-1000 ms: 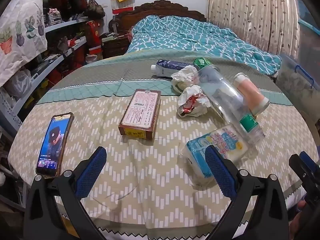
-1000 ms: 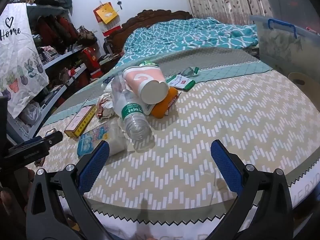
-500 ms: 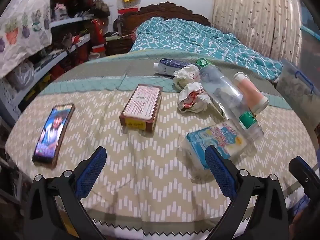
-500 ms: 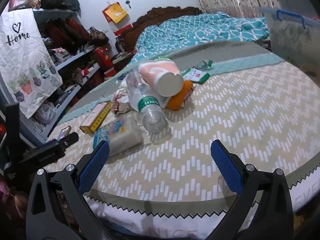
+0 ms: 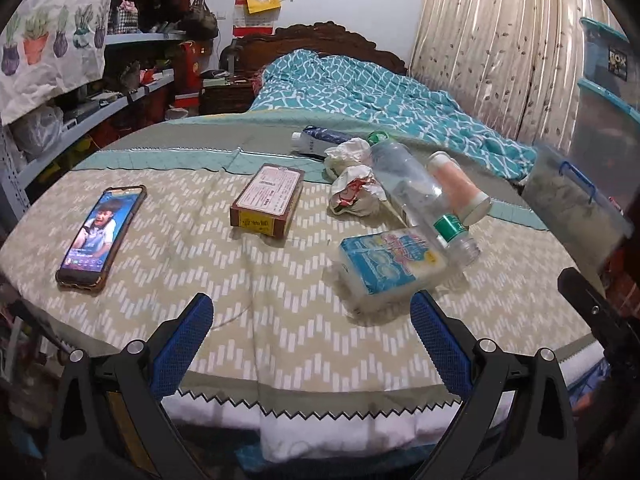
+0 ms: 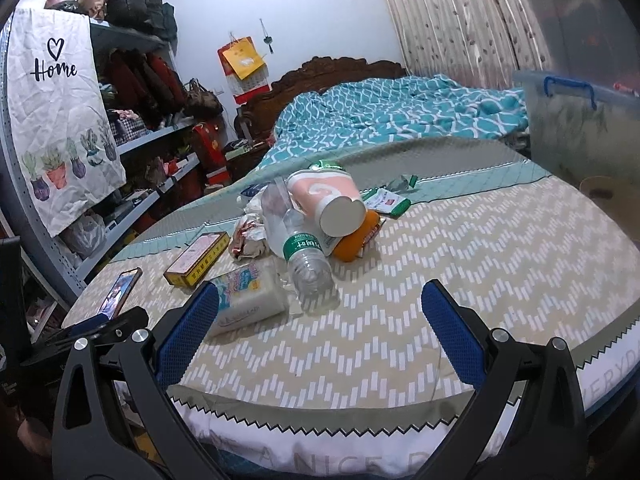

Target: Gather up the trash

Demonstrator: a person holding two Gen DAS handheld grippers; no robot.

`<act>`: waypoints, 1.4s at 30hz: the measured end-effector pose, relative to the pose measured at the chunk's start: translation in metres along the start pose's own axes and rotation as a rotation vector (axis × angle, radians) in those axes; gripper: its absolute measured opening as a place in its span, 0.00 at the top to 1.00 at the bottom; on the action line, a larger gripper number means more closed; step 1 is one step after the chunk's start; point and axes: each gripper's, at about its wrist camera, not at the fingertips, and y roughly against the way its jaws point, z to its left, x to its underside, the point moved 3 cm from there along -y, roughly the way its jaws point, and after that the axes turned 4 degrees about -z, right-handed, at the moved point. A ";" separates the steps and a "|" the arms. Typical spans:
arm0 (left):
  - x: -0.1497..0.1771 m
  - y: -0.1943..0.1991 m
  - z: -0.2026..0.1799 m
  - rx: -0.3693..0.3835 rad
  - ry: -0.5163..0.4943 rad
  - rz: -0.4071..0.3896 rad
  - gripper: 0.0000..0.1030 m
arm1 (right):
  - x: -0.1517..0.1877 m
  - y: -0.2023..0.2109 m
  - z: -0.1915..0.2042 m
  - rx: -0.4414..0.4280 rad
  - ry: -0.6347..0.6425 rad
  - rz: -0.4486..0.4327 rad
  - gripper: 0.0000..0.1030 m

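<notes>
Cluttered bedroom, chevron-cloth round counter: both grippers, left gripper and right gripper, hang spread, empty. Risk: nudging the clear plastic bottle rolls it off.

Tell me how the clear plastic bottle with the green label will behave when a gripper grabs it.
The clear plastic bottle looks empty, so probably light and easily squashed. It lies on its side, leaning on the tissue pack, so a nudge may roll it. Its smooth, round wall could slip between the fingers.
</notes>
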 end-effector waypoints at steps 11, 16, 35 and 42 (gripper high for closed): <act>-0.001 -0.001 -0.005 0.006 -0.045 0.001 0.08 | 0.004 -0.007 -0.014 0.022 -0.056 0.014 0.03; -0.002 -0.001 -0.005 0.011 -0.047 0.001 0.08 | 0.005 -0.008 -0.016 0.020 -0.059 0.018 0.03; -0.003 0.004 -0.010 0.046 -0.050 -0.014 0.08 | 0.010 -0.013 -0.013 0.021 -0.060 0.047 0.03; 0.000 0.001 -0.014 0.038 -0.081 0.004 0.08 | 0.011 -0.015 -0.013 0.017 -0.059 0.050 0.03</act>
